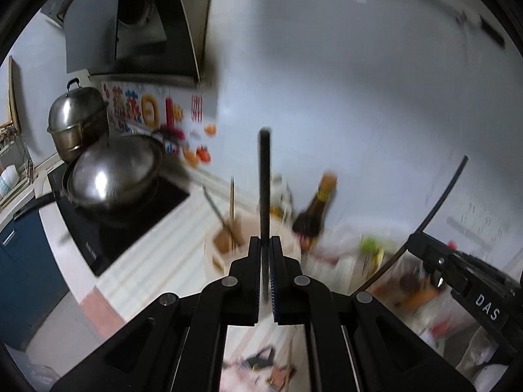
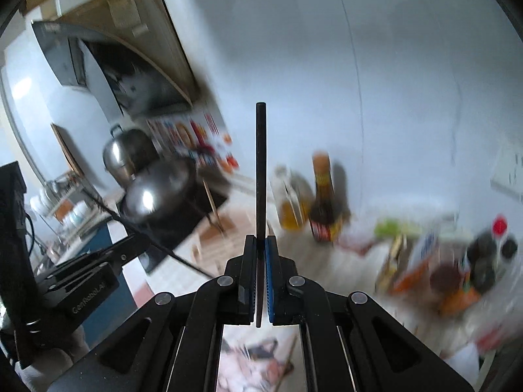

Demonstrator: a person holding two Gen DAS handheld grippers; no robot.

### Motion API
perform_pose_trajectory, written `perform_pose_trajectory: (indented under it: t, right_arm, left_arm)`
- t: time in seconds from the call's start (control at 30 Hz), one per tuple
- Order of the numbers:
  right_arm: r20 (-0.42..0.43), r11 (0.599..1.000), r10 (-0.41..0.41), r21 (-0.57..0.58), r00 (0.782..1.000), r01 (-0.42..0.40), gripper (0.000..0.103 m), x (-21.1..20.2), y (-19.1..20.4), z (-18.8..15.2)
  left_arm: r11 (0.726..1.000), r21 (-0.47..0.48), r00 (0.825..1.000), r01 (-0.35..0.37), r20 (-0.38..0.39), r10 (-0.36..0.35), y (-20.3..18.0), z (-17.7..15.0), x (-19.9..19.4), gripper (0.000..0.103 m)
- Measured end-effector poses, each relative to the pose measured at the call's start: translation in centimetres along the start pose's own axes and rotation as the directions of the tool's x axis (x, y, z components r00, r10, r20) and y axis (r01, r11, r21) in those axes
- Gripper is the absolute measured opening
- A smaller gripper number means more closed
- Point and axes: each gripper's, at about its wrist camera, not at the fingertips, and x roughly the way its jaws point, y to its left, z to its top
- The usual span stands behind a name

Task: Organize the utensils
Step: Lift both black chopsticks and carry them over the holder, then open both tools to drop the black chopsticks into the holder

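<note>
Item 1. Left gripper (image 1: pixel 266 240), black, 2 fingers (image 1: pixel 253 254) with toothed pads: clenched on a thin black straight rod-like utensil (image 1: pixel 264 176), probably a chopstick. The rod is pinched edge-on in the slit between the pads, its lower end seen down in the gap near the finger roots, its upper end projecting well past the fingertips and straight ahead of the camera.

Item 2. Right gripper (image 2: pixel 260 240), black, with 2 blue-lined fingers (image 2: pixel 269 261): clenched on a second thin black rod (image 2: pixel 260 163), held likewise, centred between the pads, the free end standing far beyond the tips. In the left view this gripper (image 1: pixel 413 240) is seen at the right edge, its rod (image 1: pixel 438 202) shown as a curved dark line.

Item 3. Pale wooden utensil holder (image 1: pixel 228 238), on the white ribbed counter (image 1: pixel 157 245), just beyond the left fingertips in the picture. 2 long-handled pieces are already stood in it. It is judged to be the destination, which would account for the upright, end-on grip: a rod held so can be lowered lengthwise into a compartment.

Item 4. Surroundings, blurred: steel domed lid on a dark wok (image 1: pixel 114 176); stacked steel steamer pot (image 1: pixel 76 117); dark sauce bottle (image 1: pixel 313 215).

Both rods are held clear of the counter and holder.
</note>
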Motion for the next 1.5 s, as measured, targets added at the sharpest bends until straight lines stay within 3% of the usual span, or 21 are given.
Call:
perform_pose_trajectory:
  t: [0.23,0.4,0.77,1.1,1.2,1.27,1.3,1.4,1.47,1.5]
  right_arm:
    - [0.056,1.000,0.005,-0.016,0.998,-0.004,0.005,2.0,2.0,6.0]
    - [0.039,1.000,0.011,-0.029,0.999,-0.010,0.005,6.5,3.0,8.4]
    - [-0.088,0.999,0.012,-0.051,0.996,-0.016,0.005,15.6,3.1,8.3]
    - [-0.225,0.998,0.024,-0.052,0.974,-0.036,0.006,19.2,2.3,6.8]
    - [-0.244,0.999,0.034,-0.018,0.969,-0.040,0.013,18.8,1.8,6.8]
    - [-0.234,0.999,0.033,0.010,0.972,-0.032,0.037,17.8,1.1,7.0]
    - [-0.225,0.999,0.035,0.021,0.974,-0.031,0.041,17.1,0.9,7.1]
    - [-0.208,0.999,0.009,0.046,0.978,0.001,0.055,15.1,0.0,6.7]
    - [-0.211,0.998,-0.019,0.059,0.977,0.033,0.063,13.9,-0.6,6.1]
    - [-0.209,0.997,-0.030,0.067,0.978,0.045,0.064,13.2,-1.0,5.5]
  left_arm:
    - [0.999,-0.041,0.998,-0.014,0.055,0.017,1.6,6.0,1.7,0.002]
    - [0.998,-0.043,0.998,-0.038,0.045,0.040,2.7,8.3,4.0,0.002]
    - [0.998,-0.060,0.996,-0.014,-0.085,0.009,3.6,8.0,10.8,0.002]
    - [0.987,-0.140,0.968,0.074,-0.227,-0.105,4.2,6.8,13.9,0.005]
    - [0.985,-0.167,0.966,0.049,-0.242,-0.089,4.6,7.0,13.1,0.017]
    - [0.988,-0.150,0.975,0.023,-0.217,-0.056,4.7,7.3,12.0,0.047]
    - [0.990,-0.141,0.981,0.006,-0.192,-0.034,4.7,7.4,11.1,0.070]
    - [0.993,-0.117,0.991,-0.032,-0.132,0.016,4.8,7.1,8.9,0.076]
    - [0.993,-0.103,0.990,-0.059,-0.131,0.045,4.9,6.5,7.9,0.086]
    - [0.993,-0.100,0.991,-0.070,-0.122,0.058,5.1,6.0,7.3,0.098]
